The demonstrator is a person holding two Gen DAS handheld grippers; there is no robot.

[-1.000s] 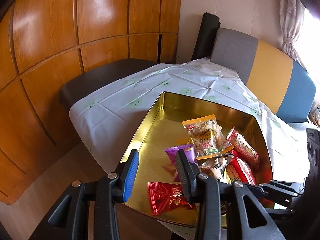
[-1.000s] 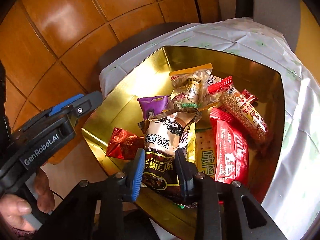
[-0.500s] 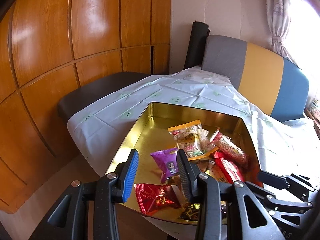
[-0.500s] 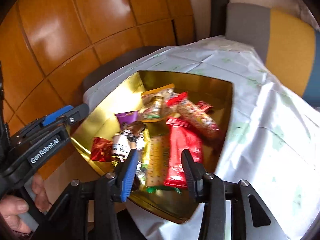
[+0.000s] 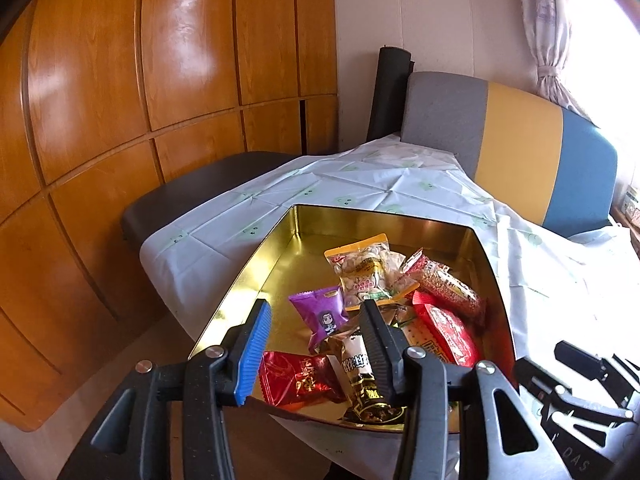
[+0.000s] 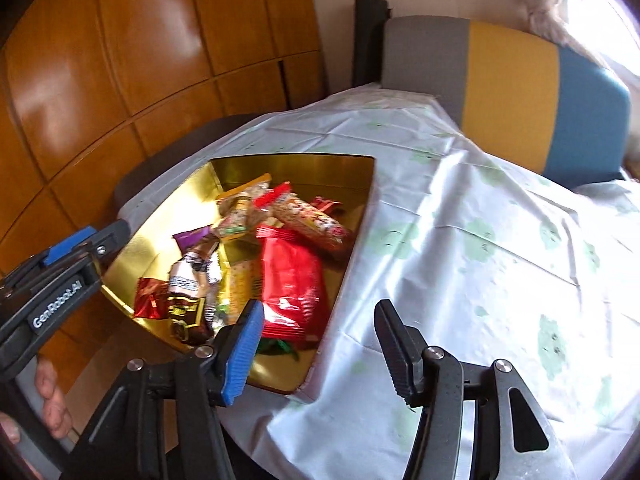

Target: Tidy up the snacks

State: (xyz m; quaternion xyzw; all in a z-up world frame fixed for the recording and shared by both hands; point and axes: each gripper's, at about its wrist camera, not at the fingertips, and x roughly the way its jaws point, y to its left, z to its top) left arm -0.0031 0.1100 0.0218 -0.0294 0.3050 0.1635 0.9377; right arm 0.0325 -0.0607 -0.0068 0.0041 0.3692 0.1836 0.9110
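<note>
Withdrawn, right gripper (image 6: 316, 344) jaws gape beside tin (image 6: 160, 216).

A gold tin tray (image 6: 188, 216) full of snack packets sits on a white tablecloth with pale green prints (image 6: 480, 248); a large red packet (image 6: 292, 288) lies nearest the camera. The right gripper (image 6: 316, 344) hangs over the tray's near corner, jaws spread wide and empty. The left gripper (image 6: 80, 244) enters from the left edge, beside the tray.

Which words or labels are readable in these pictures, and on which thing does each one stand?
"GenRobot.AI": white print on the left gripper, seen from the right wrist.
"PAS": faint letters on the right gripper body, partly cut off.
Snack packets in the gold tin: Chinese print, too blurred to read.
</note>
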